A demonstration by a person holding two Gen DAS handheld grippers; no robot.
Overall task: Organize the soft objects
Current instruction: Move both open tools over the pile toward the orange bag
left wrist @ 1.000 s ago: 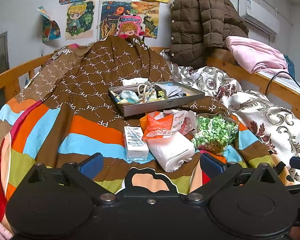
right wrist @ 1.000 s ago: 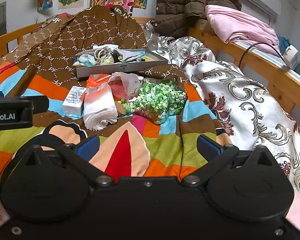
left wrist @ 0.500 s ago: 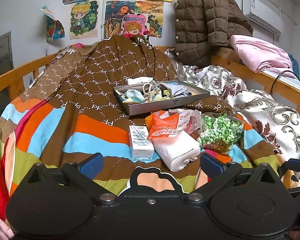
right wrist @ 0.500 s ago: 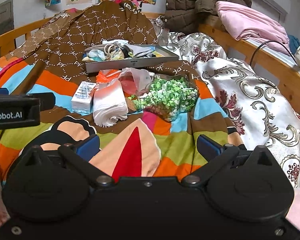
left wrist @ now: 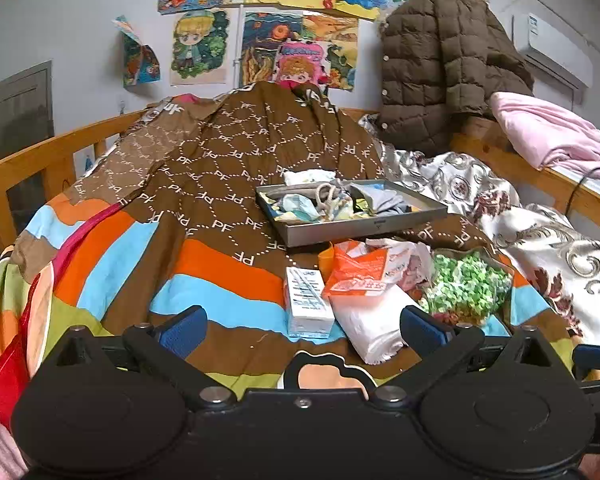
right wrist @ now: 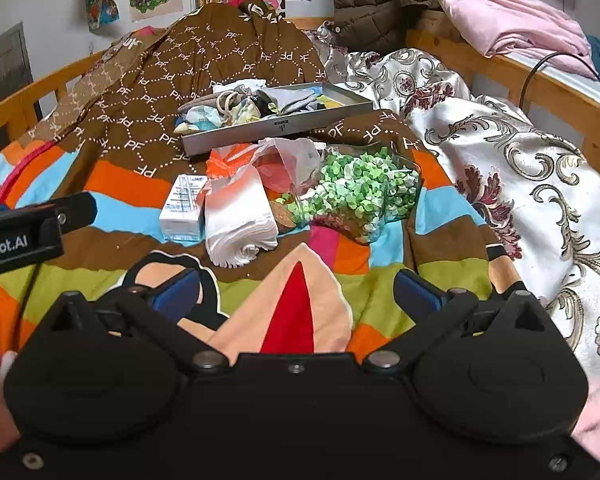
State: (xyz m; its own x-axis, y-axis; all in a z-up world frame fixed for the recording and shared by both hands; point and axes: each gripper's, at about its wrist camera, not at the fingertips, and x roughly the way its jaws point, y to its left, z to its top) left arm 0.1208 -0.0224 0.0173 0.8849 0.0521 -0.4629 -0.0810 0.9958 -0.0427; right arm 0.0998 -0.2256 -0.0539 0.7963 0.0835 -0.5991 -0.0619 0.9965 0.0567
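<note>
A grey tray (left wrist: 364, 227) (right wrist: 260, 130) holding several small cloth items sits on the brown patterned quilt. In front of it lie a white rolled towel (left wrist: 374, 322) (right wrist: 236, 220), a small white box (left wrist: 306, 300) (right wrist: 182, 206), an orange plastic bag (left wrist: 356, 272) (right wrist: 228, 160) and a clear bag of green bits (left wrist: 468, 286) (right wrist: 360, 196). My left gripper (left wrist: 302, 326) stands open just short of the box and towel, holding nothing. My right gripper (right wrist: 296, 294) is open over the striped blanket, nearer than the towel. The left gripper's body (right wrist: 32, 228) shows at the right view's left edge.
Wooden bed rails (left wrist: 40, 164) (right wrist: 540, 84) run along both sides. A brown puffer jacket (left wrist: 440, 68) and a pink blanket (left wrist: 548, 128) hang at the back right. A floral satin quilt (right wrist: 520, 168) covers the right side. A black cable (right wrist: 540, 64) loops over the right rail.
Both views have shifted slightly, so the tray and items sit a little further right and lower in frame. Both grippers stay open and nothing on the bed has moved.
</note>
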